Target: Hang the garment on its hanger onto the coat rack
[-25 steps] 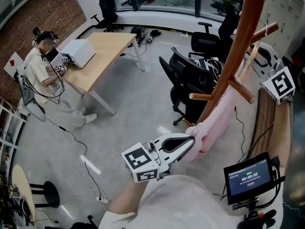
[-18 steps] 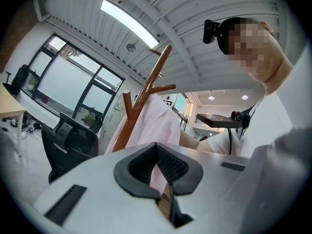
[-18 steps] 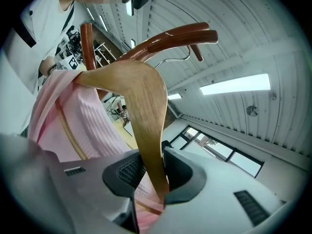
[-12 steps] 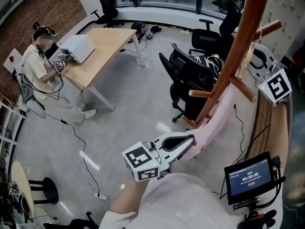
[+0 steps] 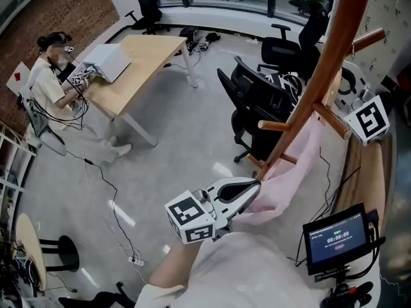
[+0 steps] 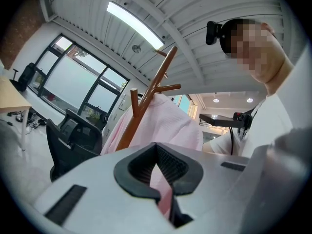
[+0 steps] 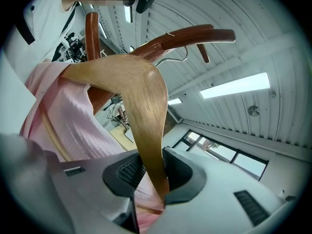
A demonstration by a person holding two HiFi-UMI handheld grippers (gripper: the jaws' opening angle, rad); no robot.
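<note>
Item 1, left gripper [image 5: 255,188]: I read its jaws as clamped together on a fold of the garment [image 5: 292,172]. In the left gripper view a pink strip runs down between the ribbed pads [image 6: 170,167] and is pinched where they meet. Its marker cube [image 5: 190,219] faces the head camera.

Item 2, right gripper [image 7: 148,182]: the jaws are closed hard on the lower end of the hanger [image 7: 141,94]. The wooden arm stands up from between the pads and bends over at the top. In the head view this gripper sits to the right of the pole, beside a peg.

Item 3, garment: pale pink and ribbed. I see it draped over the hanger and hanging against the coat rack [image 5: 327,63], with the lower cloth drawn left toward the left gripper.

Item 4, hanger: light wood. Its thin metal hook [image 7: 179,58] lies close under a dark peg of the coat rack. I cannot tell whether it bears on that peg.

Item 5, coat rack: a red-brown curved pole with short pegs, standing on the grey floor.

Item 6, surroundings:
- black office chairs [image 5: 257,108] just behind the rack
- a wooden desk [image 5: 138,63] with a seated person [image 5: 54,85], well apart at the left
- a small screen [image 5: 337,236] at the lower right
- a cable [image 5: 103,178] across the floor
</note>
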